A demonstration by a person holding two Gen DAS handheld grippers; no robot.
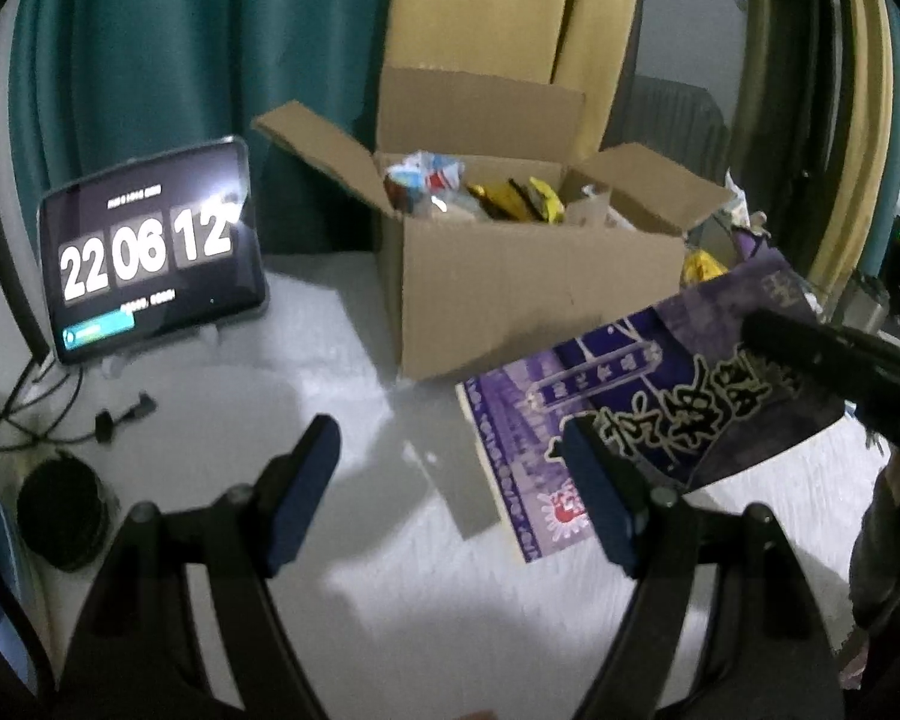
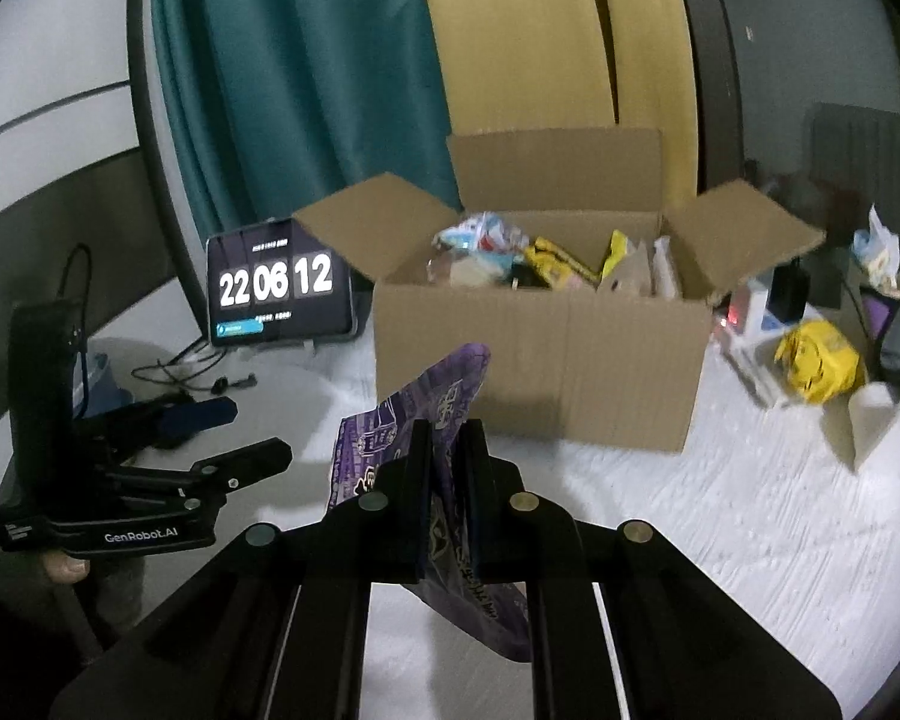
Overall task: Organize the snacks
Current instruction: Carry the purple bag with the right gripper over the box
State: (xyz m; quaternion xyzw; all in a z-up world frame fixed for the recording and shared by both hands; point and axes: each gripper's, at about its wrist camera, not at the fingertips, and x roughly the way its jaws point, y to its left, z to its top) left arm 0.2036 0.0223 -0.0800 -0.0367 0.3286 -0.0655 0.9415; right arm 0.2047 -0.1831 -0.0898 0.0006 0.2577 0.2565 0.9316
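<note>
Several snacks are already sitting in the cardboard box (image 2: pixel 540 372); the right hand-held gripper (image 2: pixel 447 468) is clamping a purple packet (image 1: pixel 630 396); the left hand-held gripper (image 1: pixel 450 480) is gaping empty; a yellow packet (image 2: pixel 819 360) is waiting outside.

The box (image 2: pixel 540 372) top stands open between raised flaps, snacks (image 2: pixel 546 261) filling it; white surface (image 2: pixel 720 528) before it lies bare.

Left wrist view: looks forward and down past your left gripper (image 1: pixel 450 498), cardboard box (image 1: pixel 534 294) near, slightly right. Right wrist view: same heading from further right. Shared: box, clock tablet (image 1: pixel 150 252), purple packet (image 1: pixel 642 414), white tabletop (image 1: pixel 342 360).
</note>
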